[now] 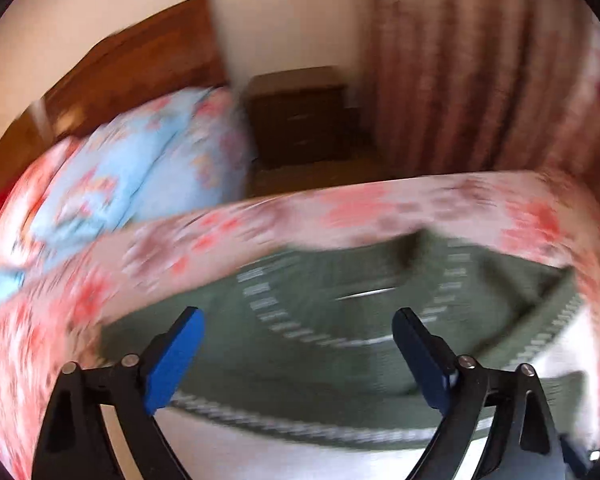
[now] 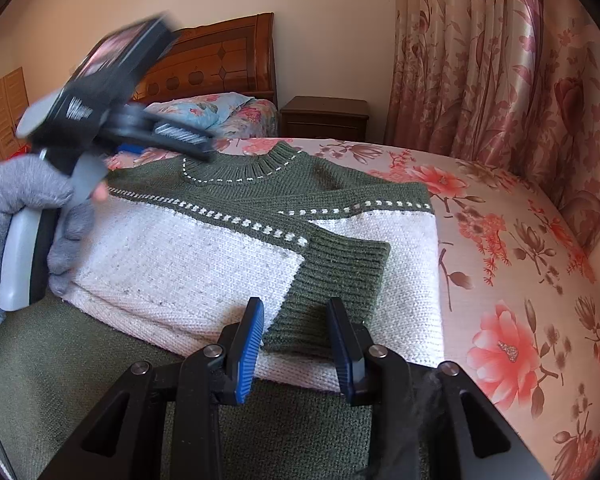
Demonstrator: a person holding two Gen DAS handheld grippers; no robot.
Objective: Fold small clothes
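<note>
The green-and-white knitted sweater (image 2: 236,236) lies flat on the floral bedspread (image 2: 512,280), directly ahead of and beneath the right gripper (image 2: 296,350), its neck at the far end and 1 ribbed green cuff (image 2: 340,276) folded across the white chest. That gripper's jaws stand partly apart, just over the near edge of the cuff, and whether the pads pinch the knit cannot be told. The left gripper (image 1: 298,360) is wide open with nothing in it, above the green yoke. I judge the sweater thick, soft, floppy and fairly light; it should not slip. The ribbed cuff or hem, or a doubled edge, looks the firmest hold.
</note>
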